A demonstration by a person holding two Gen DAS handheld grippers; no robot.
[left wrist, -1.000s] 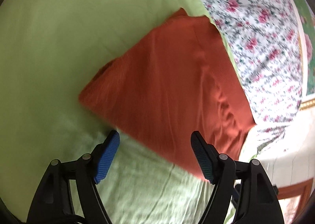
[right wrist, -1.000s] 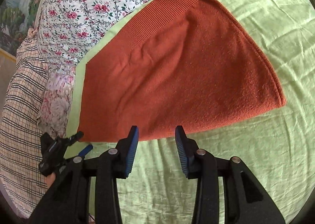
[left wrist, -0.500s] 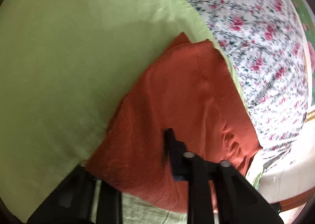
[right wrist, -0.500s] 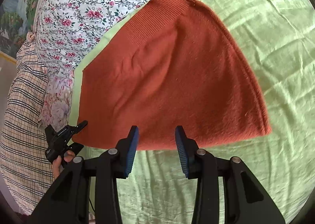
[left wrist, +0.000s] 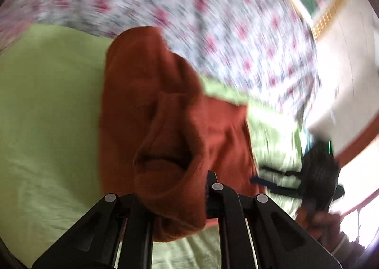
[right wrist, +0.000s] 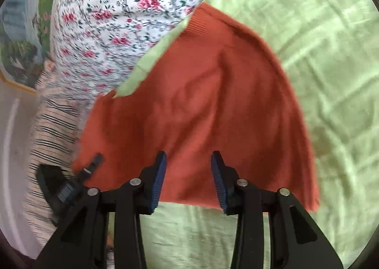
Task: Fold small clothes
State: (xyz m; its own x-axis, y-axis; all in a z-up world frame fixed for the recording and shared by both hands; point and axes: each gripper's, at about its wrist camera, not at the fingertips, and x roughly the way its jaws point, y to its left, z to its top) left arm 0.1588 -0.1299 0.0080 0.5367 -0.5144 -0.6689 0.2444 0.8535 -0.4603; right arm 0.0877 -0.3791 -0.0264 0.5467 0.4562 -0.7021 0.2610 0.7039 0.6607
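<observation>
A rust-orange knitted garment [left wrist: 151, 84] lies on the green sheet [left wrist: 47, 103]. In the left wrist view my left gripper [left wrist: 173, 188] pinches a bunched fold of it. Its jaws are closing on the knit, and the lifted fold droops over the fingers. The picture is blurred by motion. In the right wrist view the garment [right wrist: 213, 103] spreads out with its near hem at my right gripper [right wrist: 188, 169]. Those jaws are opening, the blue pads [right wrist: 158, 174] stand apart, and nothing is pressed between them. The left gripper [right wrist: 71, 183] shows at the garment's left corner.
A floral quilt [right wrist: 118, 8] borders the sheet [right wrist: 319, 32] at the far side. A checked cloth [right wrist: 49, 131] lies at the left. In the left wrist view the other gripper [left wrist: 317, 169] and a hand [left wrist: 317, 219] show at the right, before a pale wall [left wrist: 343, 79].
My left gripper closed on the garment's edge, then lifted and swung it, bunching the cloth. The right gripper's jaws widened and its view edged closer over the near hem.
</observation>
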